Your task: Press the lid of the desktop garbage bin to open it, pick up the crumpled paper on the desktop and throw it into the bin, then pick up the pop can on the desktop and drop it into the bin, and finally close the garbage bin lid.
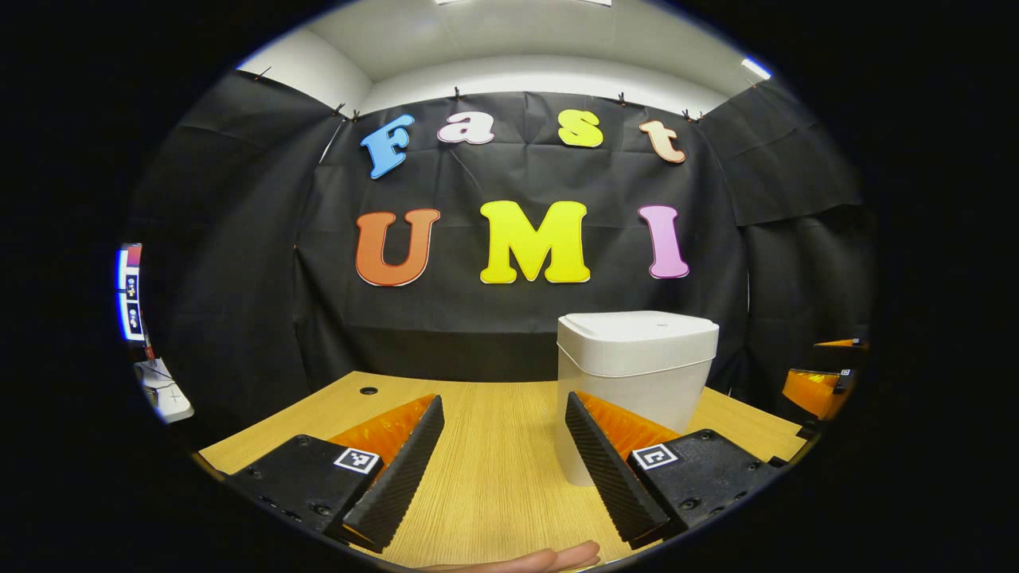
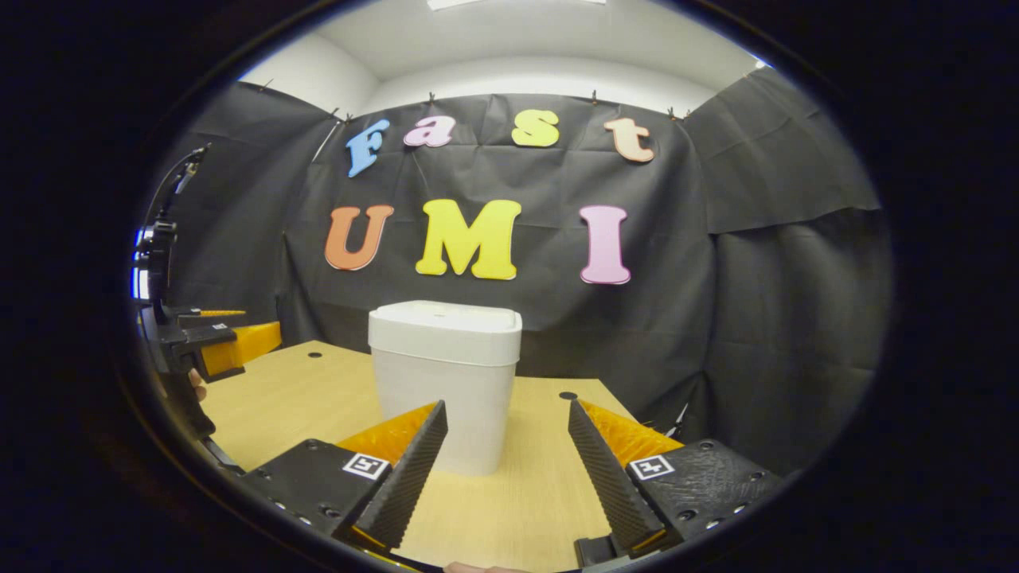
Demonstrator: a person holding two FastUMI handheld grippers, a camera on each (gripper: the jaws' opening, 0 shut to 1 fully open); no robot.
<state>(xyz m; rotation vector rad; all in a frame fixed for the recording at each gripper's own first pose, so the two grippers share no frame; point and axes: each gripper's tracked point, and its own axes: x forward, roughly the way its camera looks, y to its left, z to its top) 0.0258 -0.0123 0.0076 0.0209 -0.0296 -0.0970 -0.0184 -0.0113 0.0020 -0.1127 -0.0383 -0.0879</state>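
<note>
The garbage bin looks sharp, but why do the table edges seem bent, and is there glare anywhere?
Left gripper view: the fisheye lens bows the table edge, the garbage bin stays crisp and evenly lit, and a monitor glares at the left rim. Right gripper view: same bowing, soft shadow under the bin, no blur.

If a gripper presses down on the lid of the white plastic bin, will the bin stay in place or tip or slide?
The white plastic desktop bin is taller than wide and narrows toward its base, so an off-centre press might tip it. It looks light and stands on the smooth wooden desk, so it may slide. Its flat closed lid favours a straight downward press.
</note>
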